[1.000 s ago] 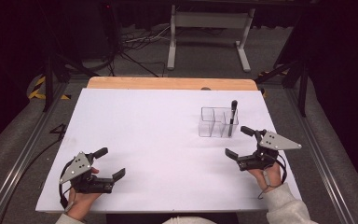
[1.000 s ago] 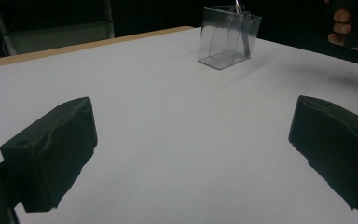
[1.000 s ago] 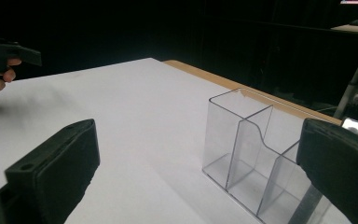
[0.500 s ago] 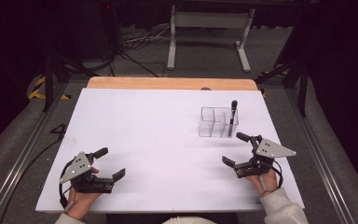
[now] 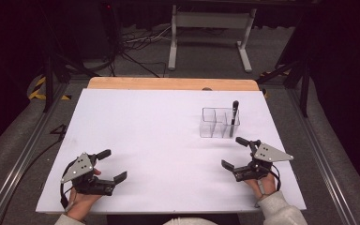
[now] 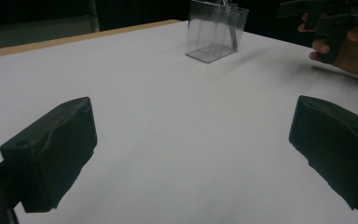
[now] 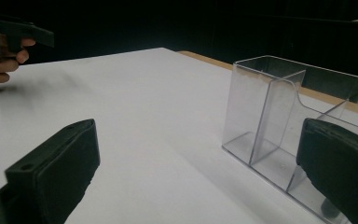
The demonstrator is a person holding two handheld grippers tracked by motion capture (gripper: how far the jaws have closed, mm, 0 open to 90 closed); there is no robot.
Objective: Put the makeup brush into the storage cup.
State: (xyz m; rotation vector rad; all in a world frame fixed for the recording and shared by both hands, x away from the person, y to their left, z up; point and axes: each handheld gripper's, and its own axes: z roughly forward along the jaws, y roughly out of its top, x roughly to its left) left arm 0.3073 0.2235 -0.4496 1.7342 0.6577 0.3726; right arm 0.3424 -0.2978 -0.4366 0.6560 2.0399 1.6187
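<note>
A clear plastic organizer (image 5: pixel 218 123) with several compartments stands on the white table (image 5: pixel 159 136) at the right. A black pen (image 5: pixel 234 115) stands upright in its right compartment. My right gripper (image 5: pixel 236 152) is open just in front of the organizer, with nothing between its jaws. In the right gripper view the organizer (image 7: pixel 279 126) is close ahead on the right. My left gripper (image 5: pixel 112 165) rests open near the front left edge. In the left gripper view the organizer (image 6: pixel 216 30) is far ahead, and the other hand (image 6: pixel 340 44) holds its gripper at the upper right.
A wooden strip (image 5: pixel 171 84) edges the table's far side. Beyond it on the dark floor are a grey metal stand (image 5: pixel 211 28) and cables (image 5: pixel 136 44). Metal rails (image 5: pixel 26 145) run along both table sides.
My right gripper has drawn back toward the front edge and slightly left, away from the organizer. The left gripper has stayed in place.
</note>
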